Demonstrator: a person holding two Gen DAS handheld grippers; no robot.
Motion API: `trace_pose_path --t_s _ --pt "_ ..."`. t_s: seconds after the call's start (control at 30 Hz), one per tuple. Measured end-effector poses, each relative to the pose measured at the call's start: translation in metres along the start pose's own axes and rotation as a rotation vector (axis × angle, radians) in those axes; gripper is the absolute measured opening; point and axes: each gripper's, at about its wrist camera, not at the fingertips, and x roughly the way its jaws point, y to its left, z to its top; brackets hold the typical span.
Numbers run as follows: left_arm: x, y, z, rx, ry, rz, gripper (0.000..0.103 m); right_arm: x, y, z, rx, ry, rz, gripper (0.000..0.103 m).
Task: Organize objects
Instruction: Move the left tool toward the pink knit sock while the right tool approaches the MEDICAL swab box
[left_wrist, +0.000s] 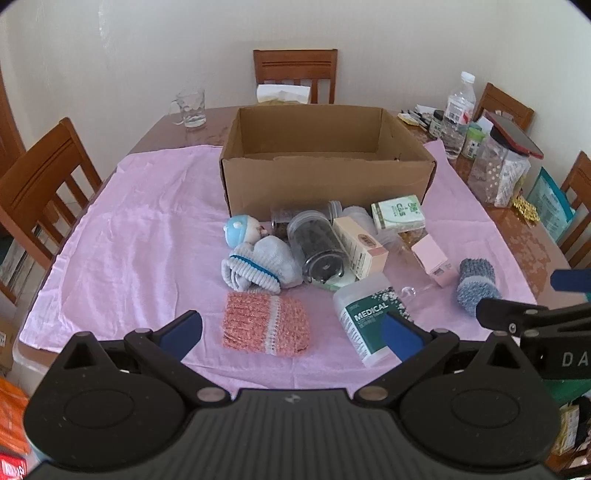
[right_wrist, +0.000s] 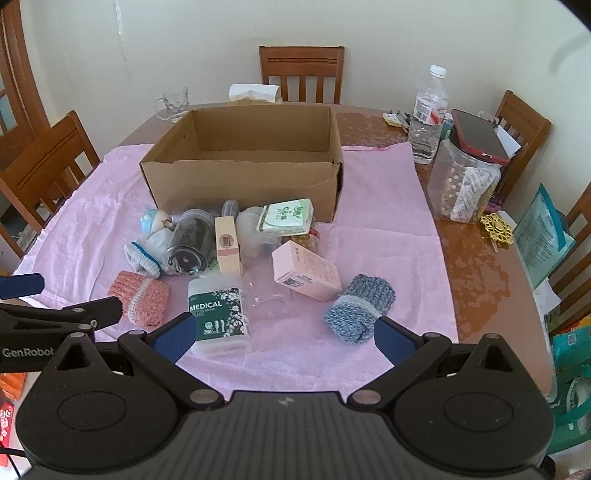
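Left wrist: left hand-held gripper (left_wrist: 291, 334) gapes empty, pink sock (left_wrist: 265, 325) lying between its fingers.

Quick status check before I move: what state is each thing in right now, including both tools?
Left tool: open, holding nothing.
Right tool: open, holding nothing.
Cardboard box: open-topped, looks empty.
Dark jar: lying on its side.
Medical swab container: lying flat, closed.
Pink box: closed, tilted.
Blue-grey socks: rolled.
Water bottle: upright, capped.

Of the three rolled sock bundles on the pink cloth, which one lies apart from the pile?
The blue-grey sock bundle, alone at the right near the right gripper. The salmon-pink bundle sits just below the white blue-striped bundle, which touches the jars.
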Motion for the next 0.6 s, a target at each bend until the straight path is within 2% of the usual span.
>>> trace_pose_path --t_s 0.6 --pt "0.056 0.026 -0.01 0.106 0.044 -0.092 0.103 0.05 0.025 -0.02 0.033 0.032 0.019 0.103"
